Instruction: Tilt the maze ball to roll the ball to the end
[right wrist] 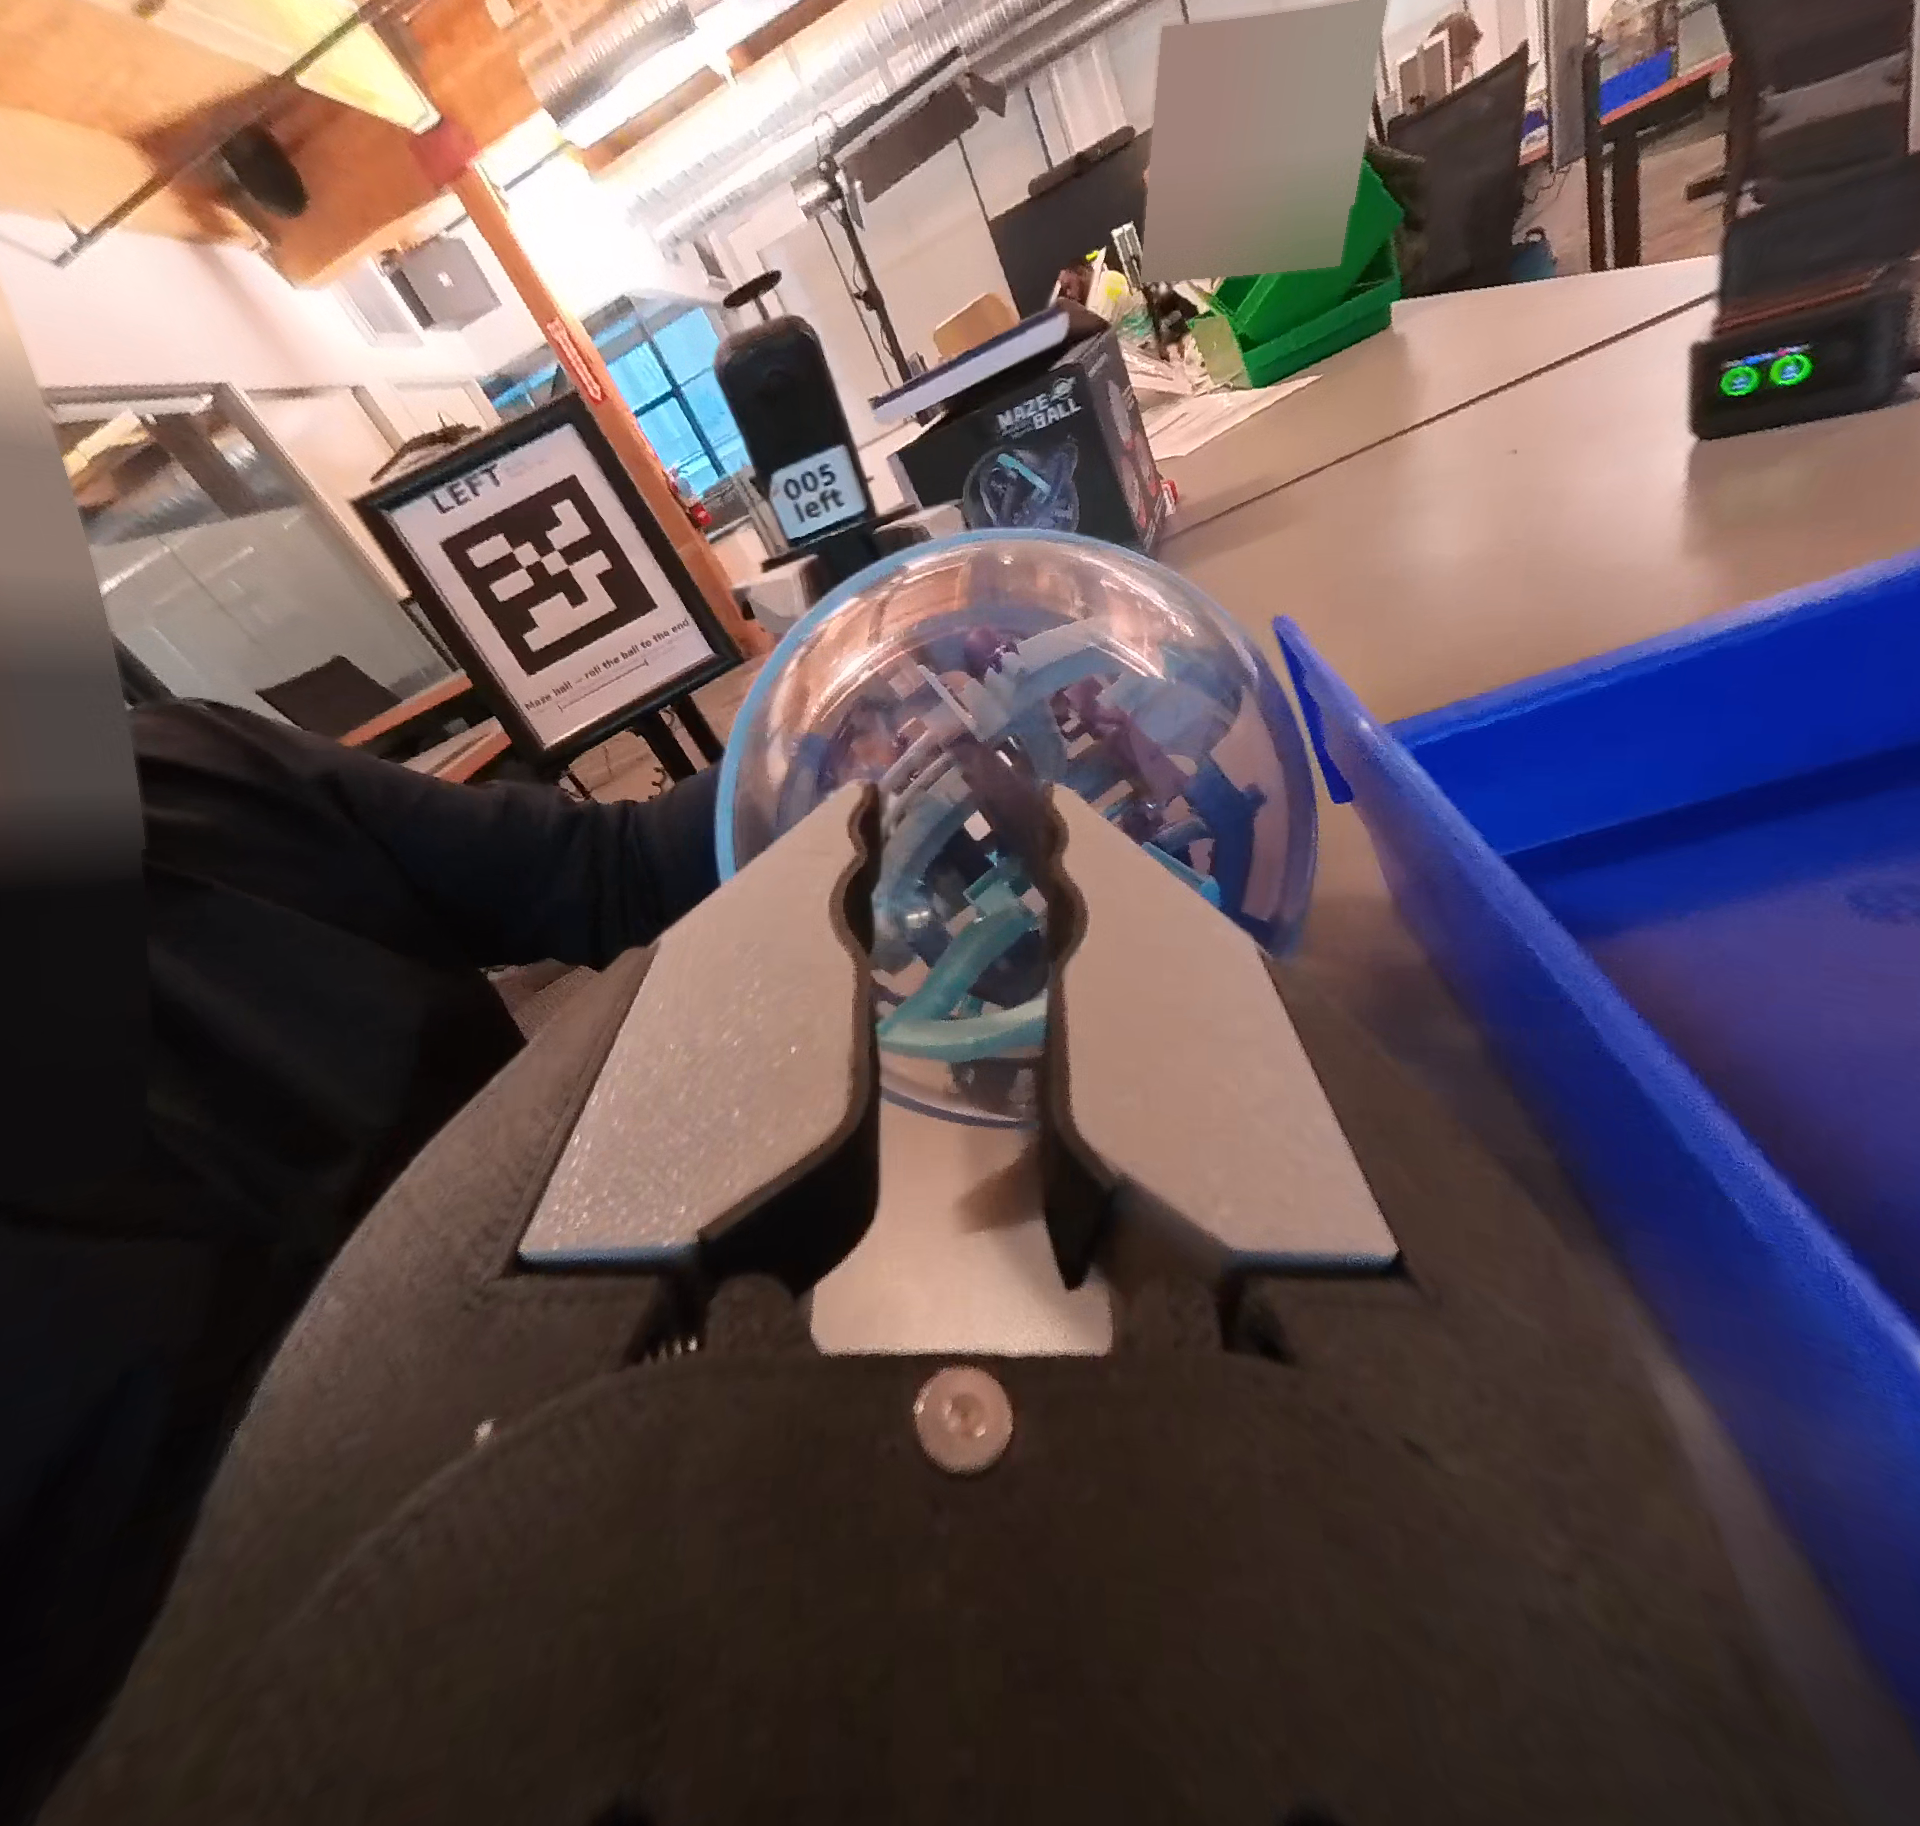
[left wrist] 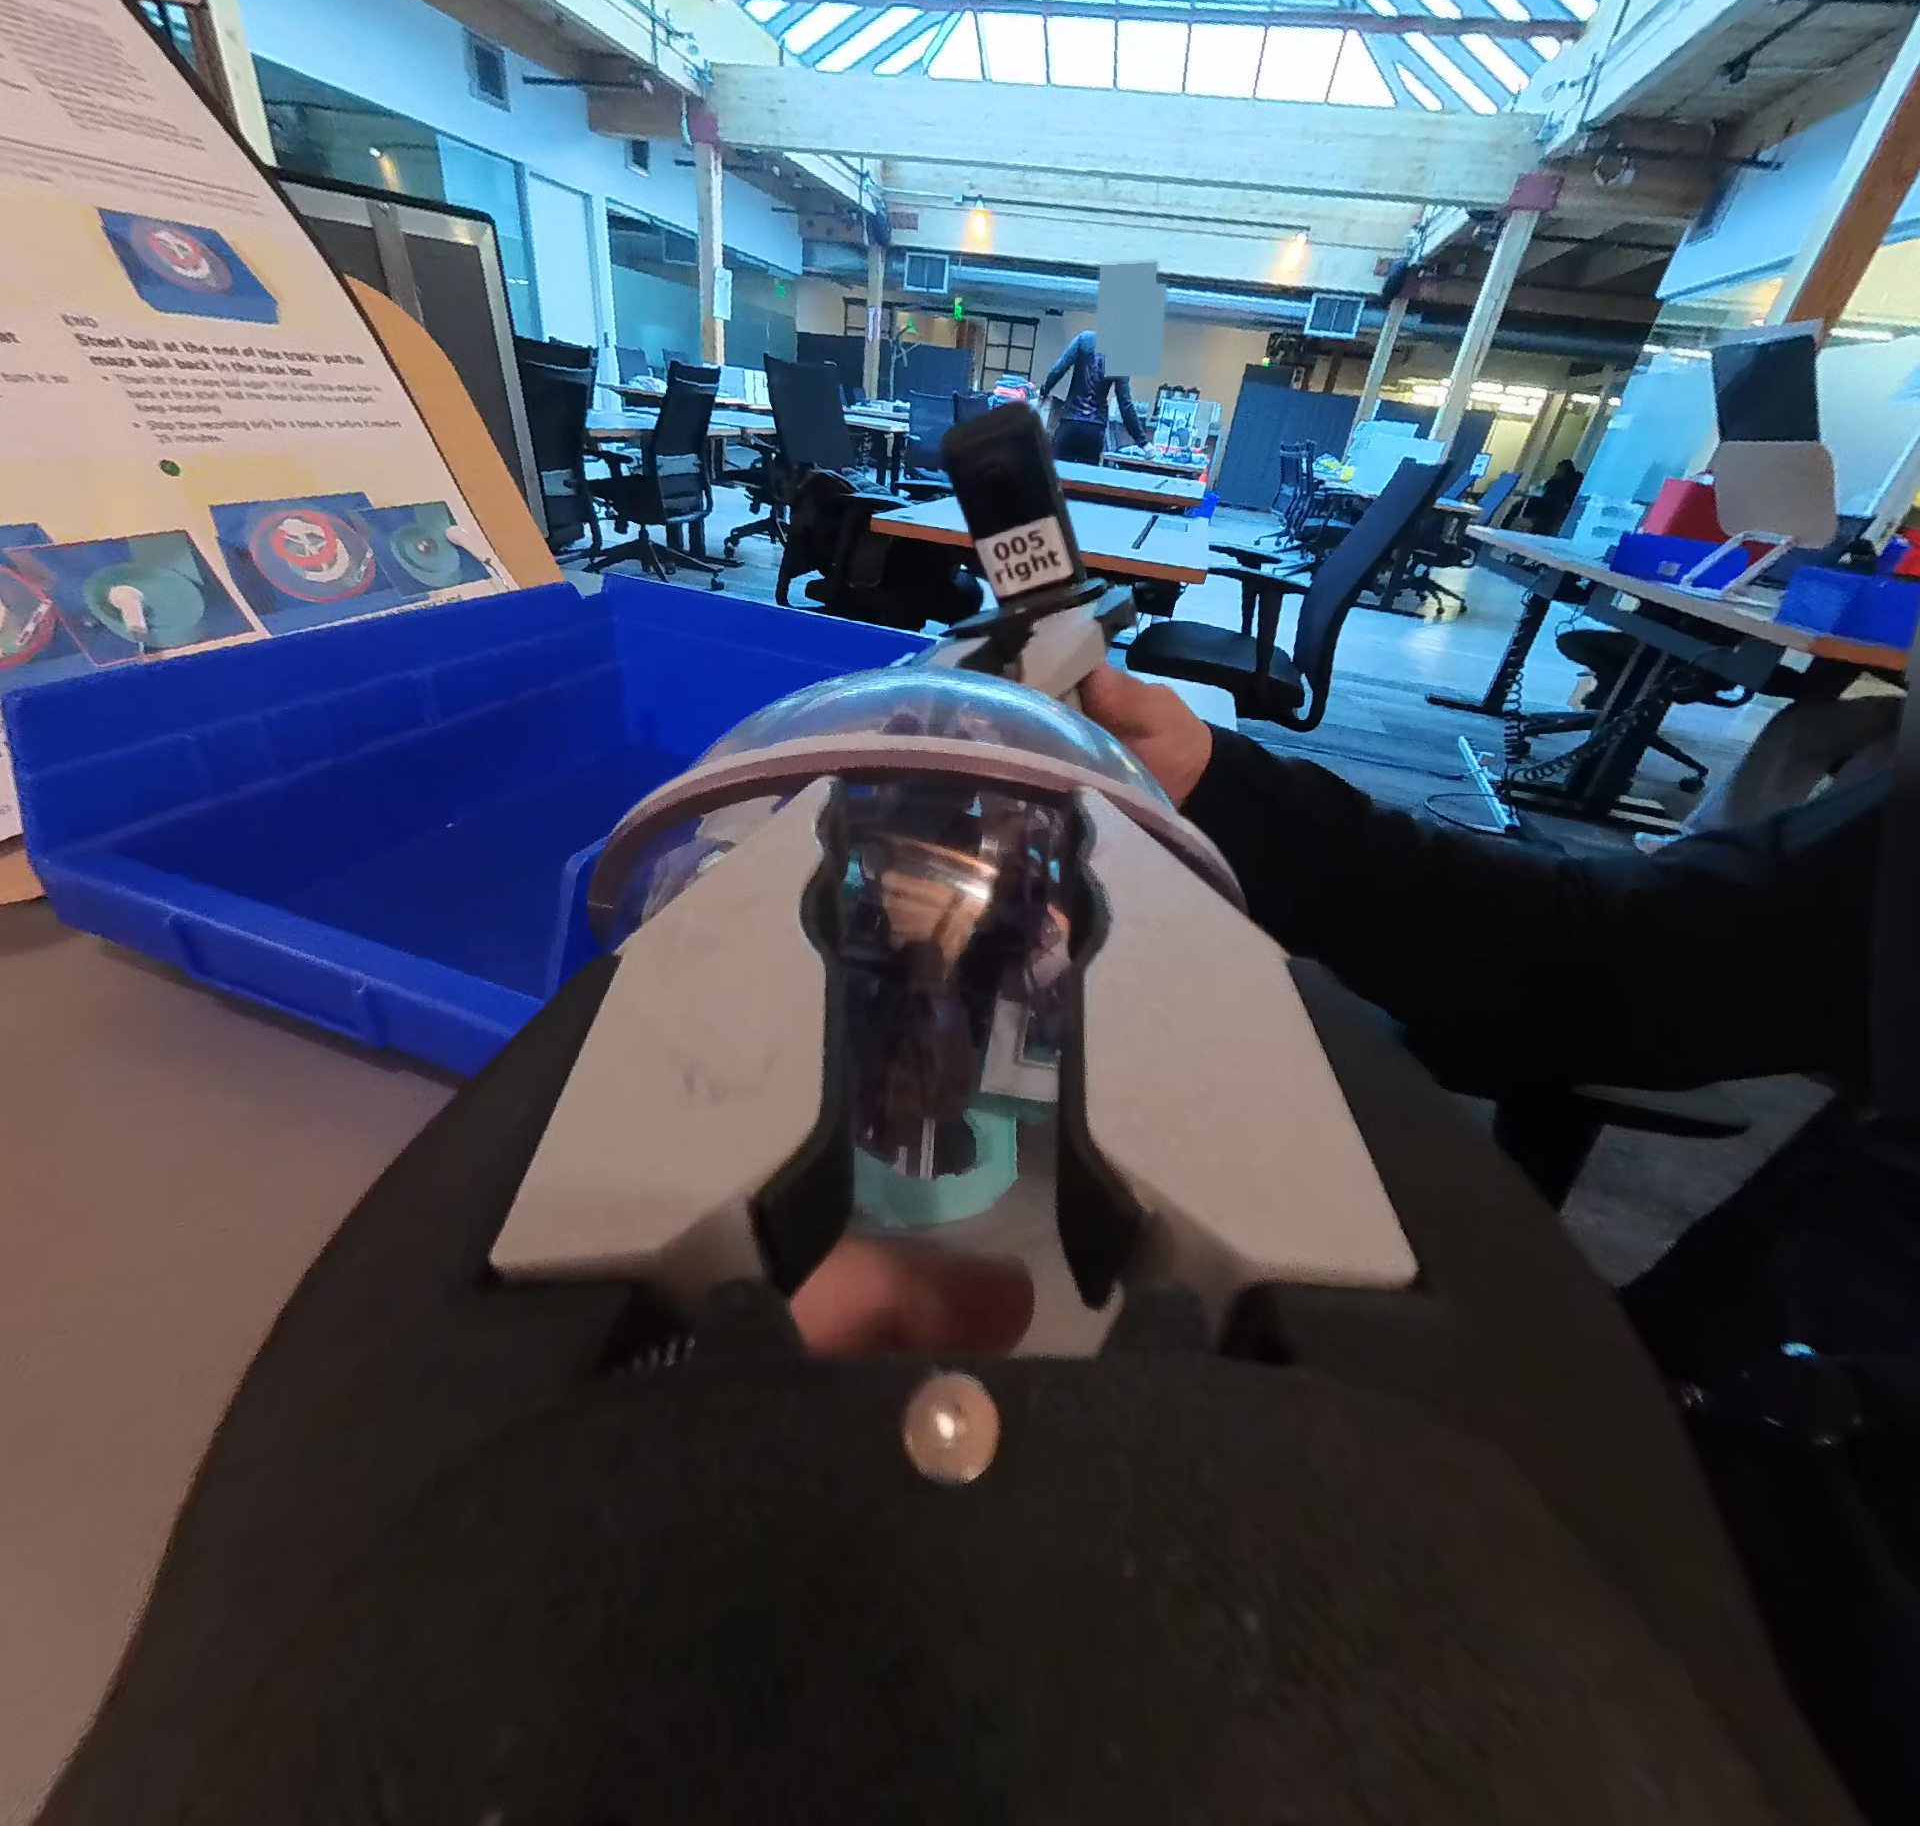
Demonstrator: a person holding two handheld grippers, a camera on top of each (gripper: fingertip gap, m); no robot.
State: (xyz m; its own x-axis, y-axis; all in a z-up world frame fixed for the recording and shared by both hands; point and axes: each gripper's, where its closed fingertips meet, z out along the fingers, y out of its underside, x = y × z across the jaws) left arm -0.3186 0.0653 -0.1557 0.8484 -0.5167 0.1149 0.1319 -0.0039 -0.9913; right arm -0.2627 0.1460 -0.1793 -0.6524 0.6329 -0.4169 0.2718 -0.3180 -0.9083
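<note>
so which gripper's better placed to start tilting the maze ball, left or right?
Neither alone, judging by both views. The left gripper and right gripper press open fingers against opposite sides of the maze ball, beside the blue bin. Tilting likely needs both together.

An open-plan office: rows of desks (left wrist: 1049,529), swivel chairs (left wrist: 1288,623), glass-walled rooms (left wrist: 665,280) beneath a skylight (left wrist: 1122,0).
</note>
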